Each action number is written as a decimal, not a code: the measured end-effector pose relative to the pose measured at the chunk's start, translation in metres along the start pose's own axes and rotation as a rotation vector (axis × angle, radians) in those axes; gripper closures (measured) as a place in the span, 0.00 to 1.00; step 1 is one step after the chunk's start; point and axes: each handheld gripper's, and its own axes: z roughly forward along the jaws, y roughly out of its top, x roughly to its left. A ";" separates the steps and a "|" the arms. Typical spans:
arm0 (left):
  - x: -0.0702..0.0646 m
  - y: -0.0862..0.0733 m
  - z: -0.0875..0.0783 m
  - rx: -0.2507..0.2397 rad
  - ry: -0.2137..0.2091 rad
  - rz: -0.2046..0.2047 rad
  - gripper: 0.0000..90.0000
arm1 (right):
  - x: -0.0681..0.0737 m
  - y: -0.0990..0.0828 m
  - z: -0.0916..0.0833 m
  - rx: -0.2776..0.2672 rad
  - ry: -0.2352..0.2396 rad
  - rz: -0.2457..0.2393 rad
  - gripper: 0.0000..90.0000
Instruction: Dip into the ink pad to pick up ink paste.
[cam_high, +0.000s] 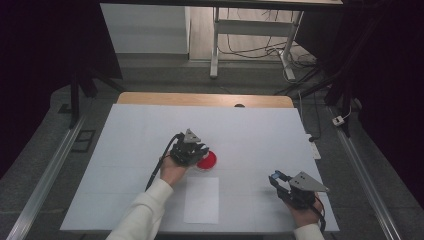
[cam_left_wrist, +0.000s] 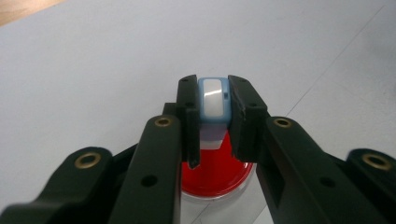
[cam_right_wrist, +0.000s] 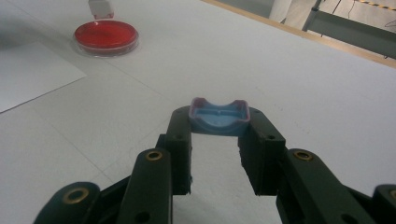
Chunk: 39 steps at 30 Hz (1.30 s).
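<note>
Over red dish (cam_left_wrist: 217, 175), stamp (cam_left_wrist: 214, 100) clamped

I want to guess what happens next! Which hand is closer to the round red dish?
Left. The left gripper hovers right above the round red dish, clamping a small blue-and-white stamp-like block. The right gripper sits far off, clamping a blue plastic cap.

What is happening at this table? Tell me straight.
A person works with a gripper in each hand. The left gripper is shut on a small blue-and-white stamp and holds it just above a round red ink pad on the white table. The right gripper, off to the side, is shut on a small blue cap, apparently the stamp's lid. A sheet of paper lies near the table's front edge.
</note>
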 end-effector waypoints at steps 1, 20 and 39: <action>0.000 0.000 0.000 0.003 0.002 0.000 0.84 | 0.000 0.000 0.000 0.000 0.000 0.000 0.73; -0.003 -0.006 0.007 0.029 -0.007 0.012 0.84 | 0.000 0.000 0.000 0.000 -0.001 0.001 0.73; -0.006 -0.007 0.014 0.054 0.010 0.030 0.84 | 0.000 0.000 0.000 0.001 0.003 -0.002 0.72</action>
